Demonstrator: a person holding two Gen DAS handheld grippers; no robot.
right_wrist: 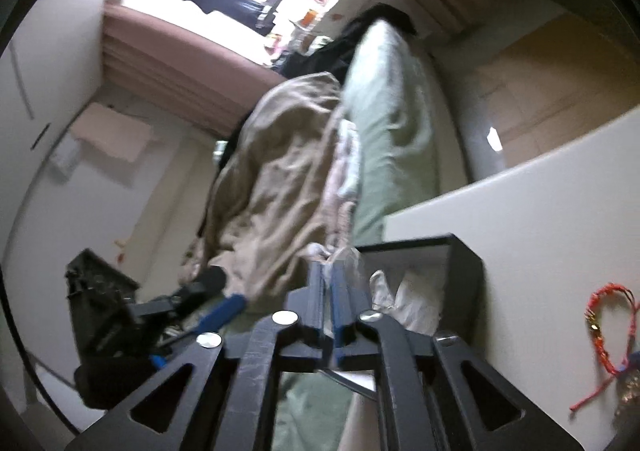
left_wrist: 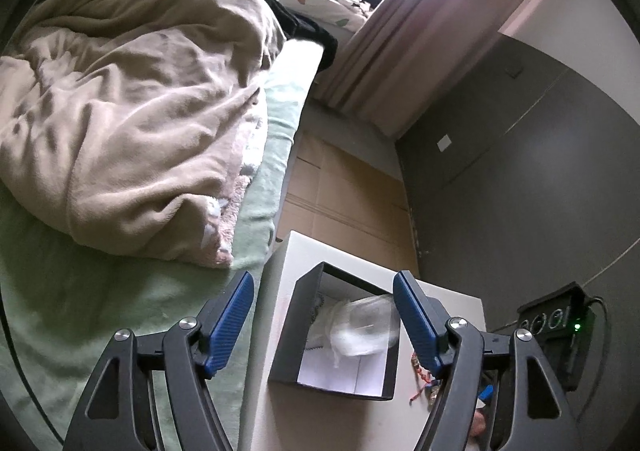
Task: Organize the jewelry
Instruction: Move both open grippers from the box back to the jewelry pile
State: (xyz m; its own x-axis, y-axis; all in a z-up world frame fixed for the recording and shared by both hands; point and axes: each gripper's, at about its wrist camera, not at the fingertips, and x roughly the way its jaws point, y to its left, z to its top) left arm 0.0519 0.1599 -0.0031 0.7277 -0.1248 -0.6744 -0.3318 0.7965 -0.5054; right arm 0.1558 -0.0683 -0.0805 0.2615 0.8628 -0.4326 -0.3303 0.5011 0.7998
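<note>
A dark open box (left_wrist: 334, 335) with a white lining stands on a white table (left_wrist: 452, 315). It holds a clear plastic bag (left_wrist: 362, 327) and a dark chain. My left gripper (left_wrist: 323, 315) is open, its blue pads on either side of the box, above it. My right gripper (right_wrist: 328, 275) is shut on a clear plastic bag (right_wrist: 345, 255) beside the box (right_wrist: 448, 279). A red braided bracelet (right_wrist: 604, 327) lies on the table right of the box; it also shows in the left wrist view (left_wrist: 424, 379), partly hidden by my finger.
A bed with a green sheet (left_wrist: 100, 311) and a beige blanket (left_wrist: 132, 123) lies left of the table. A black power strip (left_wrist: 560, 327) sits on the floor at the right, by a grey wall. Cardboard covers the floor (left_wrist: 344, 191) beyond the table.
</note>
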